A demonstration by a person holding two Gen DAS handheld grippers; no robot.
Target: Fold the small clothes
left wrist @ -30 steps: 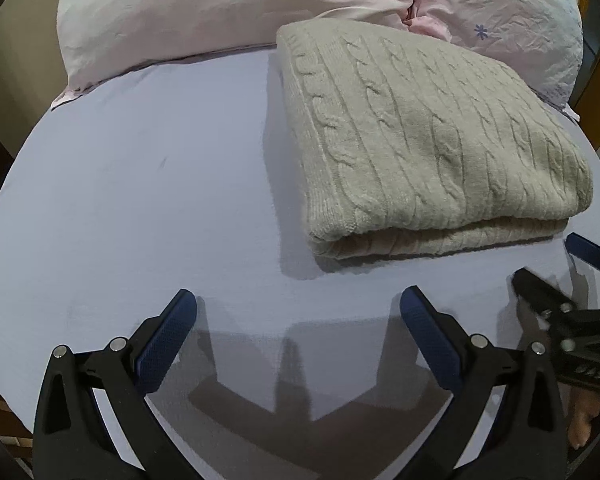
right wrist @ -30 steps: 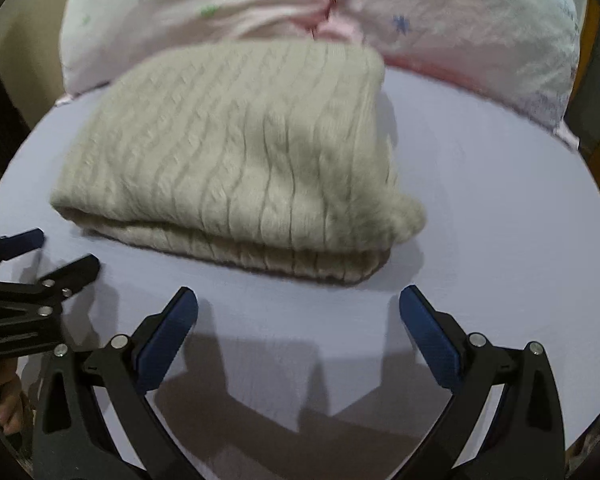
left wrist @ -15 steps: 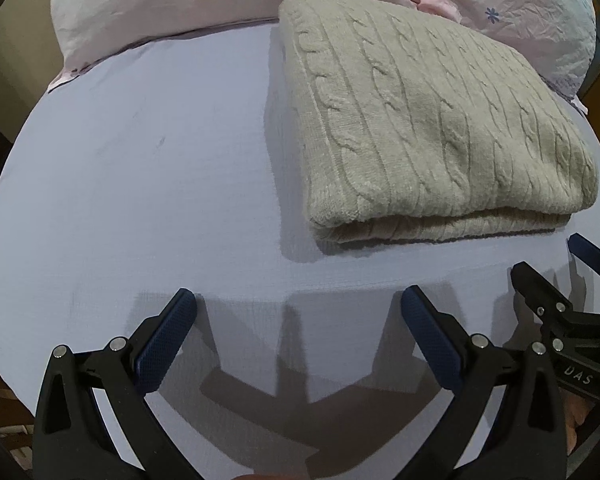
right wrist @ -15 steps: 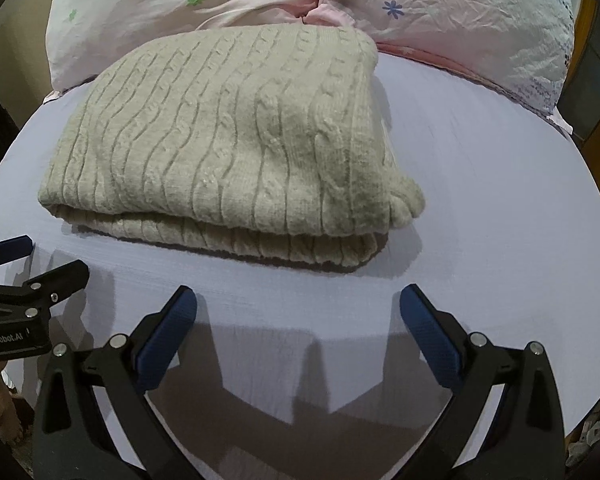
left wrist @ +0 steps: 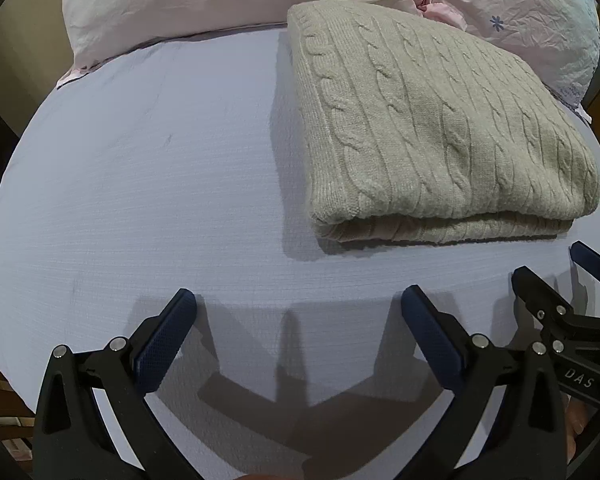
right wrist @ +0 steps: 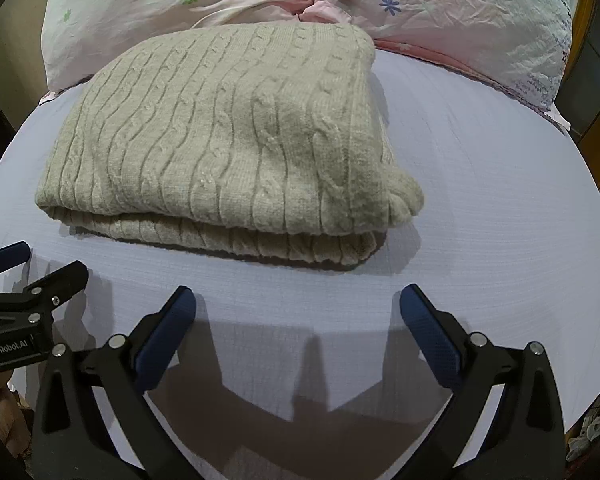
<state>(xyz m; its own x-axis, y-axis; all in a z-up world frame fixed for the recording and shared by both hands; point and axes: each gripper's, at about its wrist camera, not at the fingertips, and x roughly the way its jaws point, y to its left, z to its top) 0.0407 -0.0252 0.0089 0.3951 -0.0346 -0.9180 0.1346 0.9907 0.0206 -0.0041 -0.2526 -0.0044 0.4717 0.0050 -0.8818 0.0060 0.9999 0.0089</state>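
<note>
- Left wrist view: left gripper [left wrist: 296,312] at bottom centre of frame, blue-padded fingers [left wrist: 162,346] spread wide apart, nothing between them, held above the lavender sheet [left wrist: 160,200] without contact to any garment.
- Right wrist view: right gripper [right wrist: 298,312] at bottom centre, fingers likewise spread wide, empty, near the front edge of the sweater [right wrist: 228,140] but apart from it.
- Each gripper visible in the other's view: right one at lower right edge of the left view, left one at lower left edge of the right view.
- Count, garments: one beige cable-knit sweater, folded in layers, lying flat on the sheet; centre-right of the left view, centre-left of the right view.
- Count, pillows: two, floral pink-white pillows [right wrist: 440,12], along the top of frame, just behind the sweater.
- Count, grippers: two.
</note>
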